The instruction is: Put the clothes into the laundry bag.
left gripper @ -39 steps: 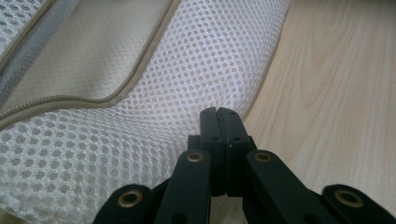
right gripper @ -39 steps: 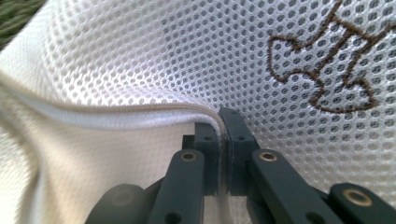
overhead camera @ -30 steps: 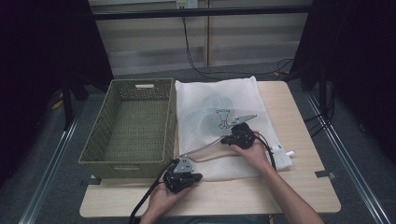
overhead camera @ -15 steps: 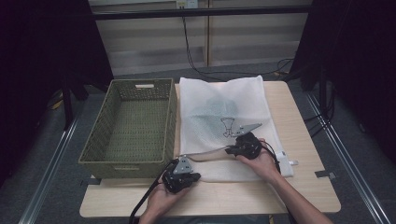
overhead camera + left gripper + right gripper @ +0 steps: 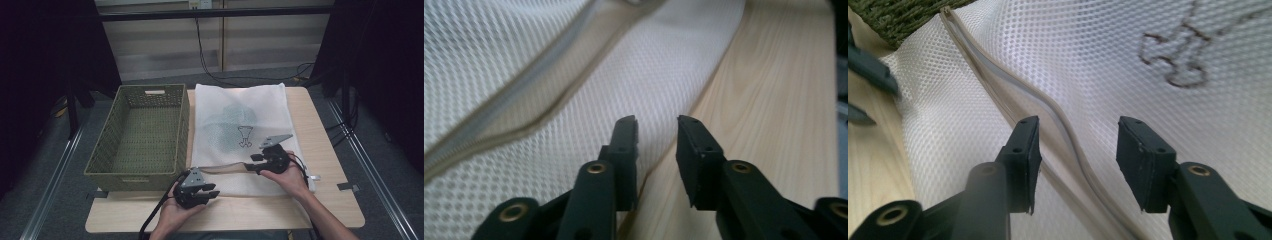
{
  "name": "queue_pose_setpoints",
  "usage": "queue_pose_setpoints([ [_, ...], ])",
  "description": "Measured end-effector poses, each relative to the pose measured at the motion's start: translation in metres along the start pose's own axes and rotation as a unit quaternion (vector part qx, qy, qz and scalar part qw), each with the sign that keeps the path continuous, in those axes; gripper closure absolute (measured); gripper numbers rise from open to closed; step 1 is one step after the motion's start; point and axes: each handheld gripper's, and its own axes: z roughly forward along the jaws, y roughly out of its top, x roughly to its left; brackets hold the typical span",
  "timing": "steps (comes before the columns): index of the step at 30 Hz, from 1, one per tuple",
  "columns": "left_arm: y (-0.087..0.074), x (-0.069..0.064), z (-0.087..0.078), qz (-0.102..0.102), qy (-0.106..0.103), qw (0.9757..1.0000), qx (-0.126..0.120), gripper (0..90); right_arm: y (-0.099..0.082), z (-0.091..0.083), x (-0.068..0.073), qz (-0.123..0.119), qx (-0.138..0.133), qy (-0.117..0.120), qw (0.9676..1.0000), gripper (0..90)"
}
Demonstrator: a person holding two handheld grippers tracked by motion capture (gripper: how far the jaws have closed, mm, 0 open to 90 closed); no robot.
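While apart, grippers (image 5: 212,190) over mesh bag (image 5: 240,120)

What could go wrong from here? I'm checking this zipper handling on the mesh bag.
Both grippers' jaws have just been opening, with nothing pressed between them. The left gripper sits at the edge of the mesh bag, half over the table, so closing may catch only one loose layer. The right gripper straddles the wavy zipper; pinching there might bunch the mesh instead.
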Motion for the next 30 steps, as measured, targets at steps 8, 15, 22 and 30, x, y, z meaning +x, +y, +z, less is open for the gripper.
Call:
queue_pose_setpoints([
  [8,0.001,-0.001,0.005,0.002,0.048,0.9982,0.035,61.4,-0.042,-0.042,-0.025,0.047,0.006,-0.048,0.9977,77.9],
  [15,-0.004,0.001,0.008,-0.005,0.069,0.9965,0.046,60.6,-0.077,-0.069,-0.046,0.091,0.024,-0.098,0.9907,84.6],
  [22,-0.007,0.000,0.011,-0.021,0.087,0.9943,0.058,60.1,-0.087,-0.071,-0.052,0.096,0.028,-0.114,0.9885,86.2],
  [30,-0.010,-0.001,0.010,-0.032,0.095,0.9938,0.049,59.8,-0.093,-0.077,-0.051,0.097,0.030,-0.132,0.9860,87.0],
])
